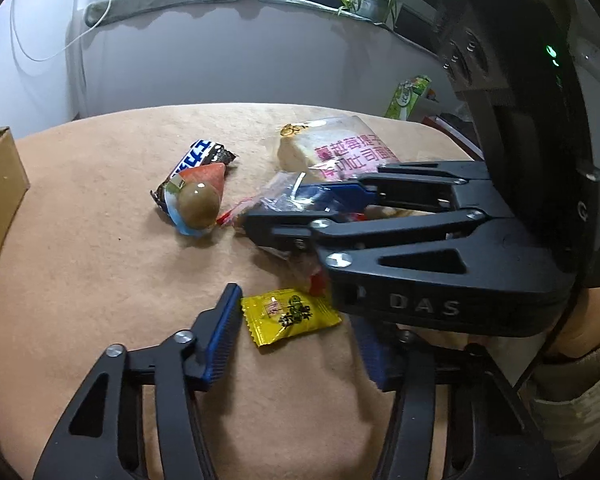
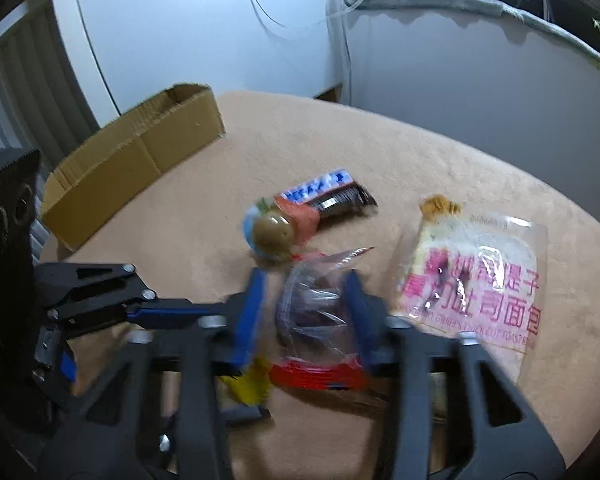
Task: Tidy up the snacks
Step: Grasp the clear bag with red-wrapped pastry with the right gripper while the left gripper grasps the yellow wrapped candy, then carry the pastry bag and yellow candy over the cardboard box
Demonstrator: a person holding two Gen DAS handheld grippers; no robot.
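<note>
The left gripper stands with its fingers spread apart over the beige cloth-covered table. A yellow candy packet lies flat between them, touching neither. The right-hand finger is largely hidden behind the body of the right gripper, which crosses the left wrist view from the right.

In the right wrist view, which is motion-blurred, the right gripper's fingers sit on either side of a crumpled clear snack bag with a red band at its near end. Whether the pads actually press the bag cannot be determined.

Beyond the bag lie a round brown snack in an orange-and-blue wrapper and, partly under it, a dark chocolate bar. A bagged toast loaf with pink lettering lies to the right, its near edge hidden by the gripper. An open cardboard box stands at the table's left edge; its interior is not visible.
</note>
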